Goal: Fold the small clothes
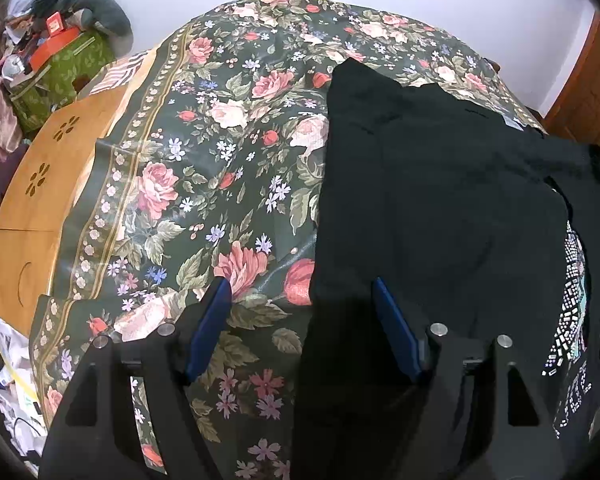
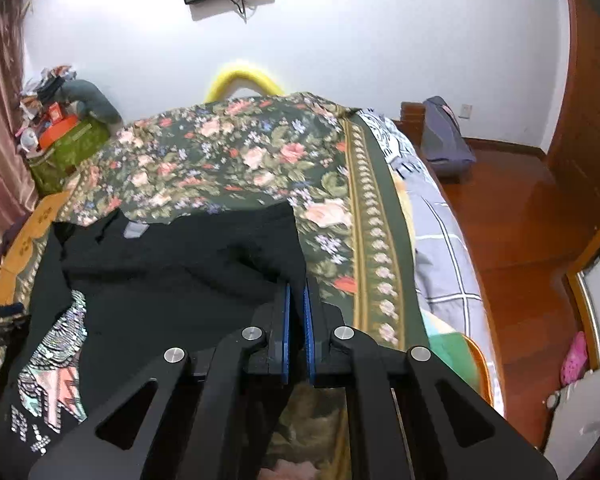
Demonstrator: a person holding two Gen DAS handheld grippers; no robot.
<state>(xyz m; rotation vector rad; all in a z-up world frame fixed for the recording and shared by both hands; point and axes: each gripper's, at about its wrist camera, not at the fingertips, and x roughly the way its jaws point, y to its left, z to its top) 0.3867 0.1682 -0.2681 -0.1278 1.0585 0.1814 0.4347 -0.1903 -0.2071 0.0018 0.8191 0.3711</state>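
1. My left gripper [image 1: 302,300] has its blue pads spread wide, nothing pinched; the garment's left edge lies between them.
2. My right gripper [image 2: 296,300] is clamped on the right edge of the black sequinned cloth garment [image 2: 172,264].
3. Garment lies on the dark green floral tablecloth [image 1: 204,168] (partly folded).
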